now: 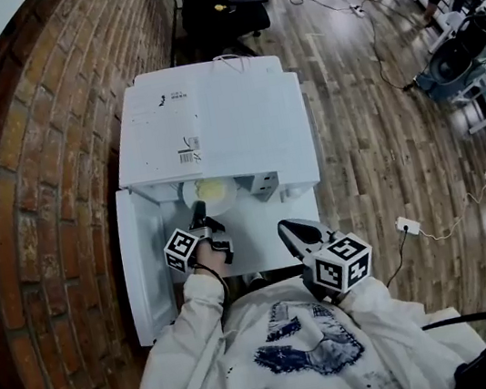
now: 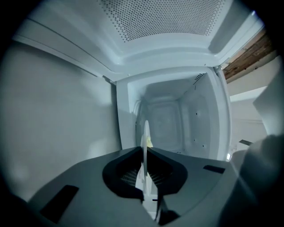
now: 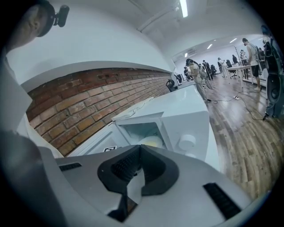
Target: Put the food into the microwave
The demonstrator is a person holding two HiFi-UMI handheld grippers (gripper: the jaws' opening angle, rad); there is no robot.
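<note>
- At the mouth of the open microwave (image 1: 212, 120), head view: a white plate (image 1: 209, 196) with pale yellow food (image 1: 214, 188) on it sits right at the opening, partly tucked under the top edge. The door (image 1: 143, 261) is swung out to the left. The left claw (image 1: 198, 213) has the near rim of the plate. The right claw (image 1: 287, 228) hangs back, off to the right, well apart from the plate, so the left hand is clearly the nearer one.
- Left gripper view: the jaws are pinched nearly together on the plate rim, and the plate (image 2: 145, 133) shows edge-on as a thin white line running out from between them. A bit of the food (image 2: 149, 142) peeks just past the tips. The cavity lies dead ahead, back wall square in view, so I'd say the plate reaches forward from the claw along the line it points and only needs to go straight in. From here I can't tell how far over the cavity floor it already is.
- Right gripper view: the jaws of this claw (image 3: 138, 148) are closed tip to tip with nothing in them. Beyond them, the plate (image 3: 151, 142) shows inside the opening, left of the round knob (image 3: 187, 142).
</note>
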